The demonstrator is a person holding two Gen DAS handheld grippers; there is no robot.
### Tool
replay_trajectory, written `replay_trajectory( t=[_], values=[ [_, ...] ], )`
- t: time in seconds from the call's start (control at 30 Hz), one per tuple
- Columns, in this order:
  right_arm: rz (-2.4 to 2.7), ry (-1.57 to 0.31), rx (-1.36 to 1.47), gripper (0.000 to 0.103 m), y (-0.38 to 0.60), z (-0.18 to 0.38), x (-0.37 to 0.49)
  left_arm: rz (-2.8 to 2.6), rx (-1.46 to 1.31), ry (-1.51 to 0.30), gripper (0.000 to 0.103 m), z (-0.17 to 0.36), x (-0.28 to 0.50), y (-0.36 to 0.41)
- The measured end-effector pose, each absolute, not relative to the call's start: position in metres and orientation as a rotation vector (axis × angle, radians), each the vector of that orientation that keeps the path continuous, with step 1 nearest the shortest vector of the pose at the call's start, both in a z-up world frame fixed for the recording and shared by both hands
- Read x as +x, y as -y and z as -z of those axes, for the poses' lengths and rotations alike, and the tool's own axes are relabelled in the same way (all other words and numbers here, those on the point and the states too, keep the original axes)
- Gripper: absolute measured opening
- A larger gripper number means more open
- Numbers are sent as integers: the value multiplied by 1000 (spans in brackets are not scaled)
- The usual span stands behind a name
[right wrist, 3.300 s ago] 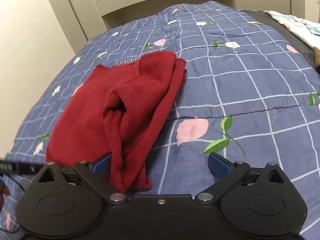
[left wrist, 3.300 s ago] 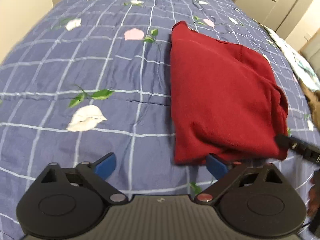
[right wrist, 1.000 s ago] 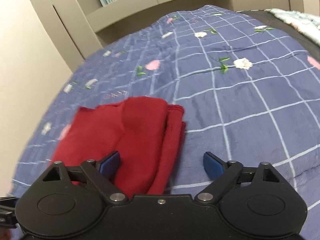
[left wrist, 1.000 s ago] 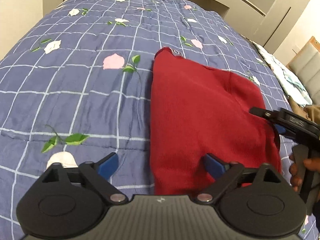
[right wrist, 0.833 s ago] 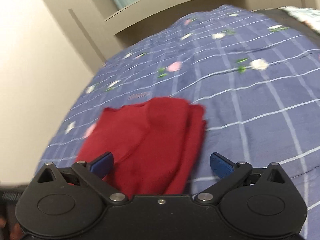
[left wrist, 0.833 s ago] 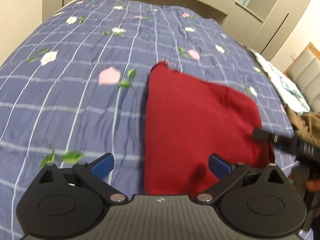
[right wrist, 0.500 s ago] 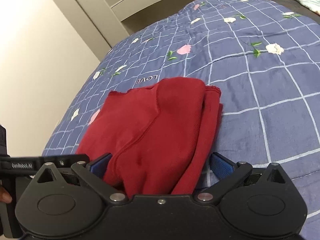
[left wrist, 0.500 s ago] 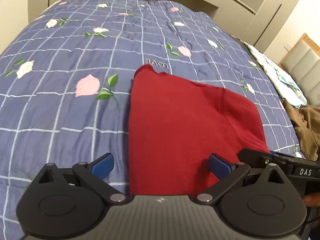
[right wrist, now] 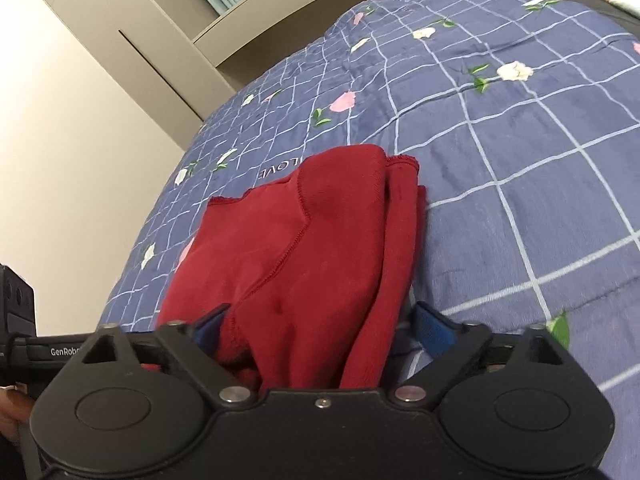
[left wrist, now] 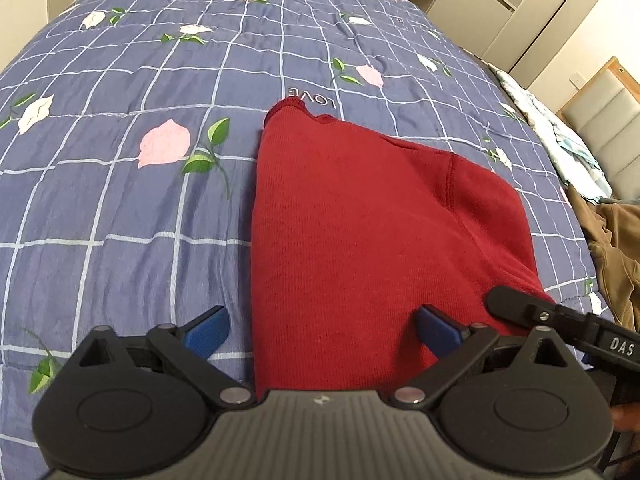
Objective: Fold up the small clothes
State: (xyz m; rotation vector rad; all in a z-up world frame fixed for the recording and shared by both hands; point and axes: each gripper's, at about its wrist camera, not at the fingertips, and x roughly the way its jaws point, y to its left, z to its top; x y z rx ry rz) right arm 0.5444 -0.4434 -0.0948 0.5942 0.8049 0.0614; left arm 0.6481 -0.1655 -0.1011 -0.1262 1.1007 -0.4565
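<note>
A dark red knit garment (left wrist: pixel 360 232), folded lengthwise, lies on the blue flowered bedspread (left wrist: pixel 120 200). My left gripper (left wrist: pixel 322 330) is open, with the garment's near left edge between its blue pads. My right gripper (right wrist: pixel 320 326) is open at the garment's (right wrist: pixel 304 256) near right end, where the stacked layers sit between its blue pads. The right gripper's black body shows in the left wrist view (left wrist: pixel 560 320), at the garment's near right corner. The near hem is hidden under both gripper bodies.
A brown garment (left wrist: pixel 616 248) and a light printed cloth (left wrist: pixel 560 136) lie at the bed's right side. Beige cabinets (right wrist: pixel 140 40) and a wall stand beyond the bed. The word LOVE (left wrist: pixel 312 98) is printed on the bedspread just past the garment's far corner.
Both grippers have moved in over the garment's near end. The cloth now sits between the pads of each. The garment itself lies where it did.
</note>
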Motion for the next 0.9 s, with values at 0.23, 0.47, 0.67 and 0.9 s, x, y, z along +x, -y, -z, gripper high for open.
replay_trajectory(
  t=[0.23, 0.47, 0.67, 0.9],
  values=[
    [-22, -808, 674, 59, 440, 96, 540, 456, -126, -1104, 75, 94, 644, 170],
    [-5, -811, 609, 46, 433, 90, 541, 429, -87, -1090, 50, 87, 638, 177],
    [3, -799, 543, 39, 423, 78, 538, 420, -47, -1063, 34, 74, 631, 183],
    [10, -777, 519, 36, 418, 66, 535, 425, -35, -1034, 29, 58, 623, 186]
  ],
)
